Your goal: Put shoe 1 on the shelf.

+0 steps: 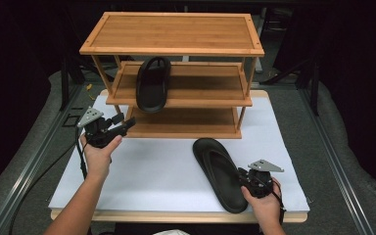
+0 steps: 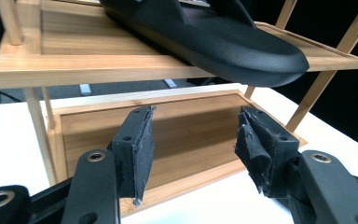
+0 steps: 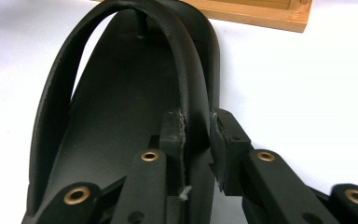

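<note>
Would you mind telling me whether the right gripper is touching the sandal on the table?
Touching: in the right gripper view, the right gripper has its pads pressed on the side wall of the sandal.

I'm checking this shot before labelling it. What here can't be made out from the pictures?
- Heel of the flip-flop on the table: high view, covered by the right gripper; right gripper view, cut off at the bottom edge.
- Back of the flip-flop on the middle shelf: left gripper view, cut off by the top edge.
- Bottom shelf: high view, its rear is hidden under the middle shelf.
</note>
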A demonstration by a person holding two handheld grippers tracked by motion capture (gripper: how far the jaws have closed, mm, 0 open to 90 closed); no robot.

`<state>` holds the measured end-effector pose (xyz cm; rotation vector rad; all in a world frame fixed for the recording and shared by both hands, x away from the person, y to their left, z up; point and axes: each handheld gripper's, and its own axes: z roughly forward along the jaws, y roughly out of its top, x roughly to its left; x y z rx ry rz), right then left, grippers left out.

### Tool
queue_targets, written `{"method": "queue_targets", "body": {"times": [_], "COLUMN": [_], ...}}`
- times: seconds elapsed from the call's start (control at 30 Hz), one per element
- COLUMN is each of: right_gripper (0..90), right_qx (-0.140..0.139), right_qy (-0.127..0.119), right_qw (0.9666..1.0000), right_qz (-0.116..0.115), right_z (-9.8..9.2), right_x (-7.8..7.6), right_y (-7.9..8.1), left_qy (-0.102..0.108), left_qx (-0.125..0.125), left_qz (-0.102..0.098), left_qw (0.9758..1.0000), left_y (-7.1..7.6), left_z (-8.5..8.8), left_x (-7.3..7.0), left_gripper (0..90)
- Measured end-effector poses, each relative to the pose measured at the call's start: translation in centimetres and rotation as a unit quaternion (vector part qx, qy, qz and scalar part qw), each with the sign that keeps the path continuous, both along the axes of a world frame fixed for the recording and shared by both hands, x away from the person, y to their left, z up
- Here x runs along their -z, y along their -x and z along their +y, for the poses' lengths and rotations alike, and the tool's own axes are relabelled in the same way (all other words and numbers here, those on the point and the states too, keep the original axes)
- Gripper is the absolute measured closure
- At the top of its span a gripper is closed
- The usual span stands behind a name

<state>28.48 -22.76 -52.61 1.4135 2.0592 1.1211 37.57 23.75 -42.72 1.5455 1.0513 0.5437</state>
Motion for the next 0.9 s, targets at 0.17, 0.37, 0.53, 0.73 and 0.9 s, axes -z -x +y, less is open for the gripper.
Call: {"method": "queue_targets", "body": {"times": [0.17,0.37,0.53,0.73,0.9], "right_gripper": [78.1,83.0,83.8,83.9,83.9], "right_qx": [-0.004,0.011,0.015,0.010,0.008], "right_qy": [0.010,0.029,0.016,0.007,-0.008], "right_qw": [0.9999,0.9995,0.9998,0.9999,0.9996], "right_qz": [-0.004,-0.004,-0.004,-0.010,-0.024], "right_z": [0.2,-0.2,-0.5,-0.6,-0.6], "right_x": [-0.1,-0.3,-0.3,-0.6,-1.3], "right_y": [-0.1,-0.2,-0.3,-0.1,0.3], "left_qy": [0.009,-0.006,-0.005,0.001,-0.008], "left_qx": [-0.001,0.001,0.004,-0.001,-0.009], "left_qz": [-0.001,0.000,0.002,0.000,-0.006], "left_qw": [1.0000,1.0000,1.0000,1.0000,0.9999], "left_y": [0.0,0.0,0.0,0.1,0.2], "left_z": [0.4,0.0,0.0,0.4,0.4], "left_x": [-0.1,0.0,0.1,0.0,-0.1], "left_gripper": [45.2,44.5,44.5,44.5,44.5]}}
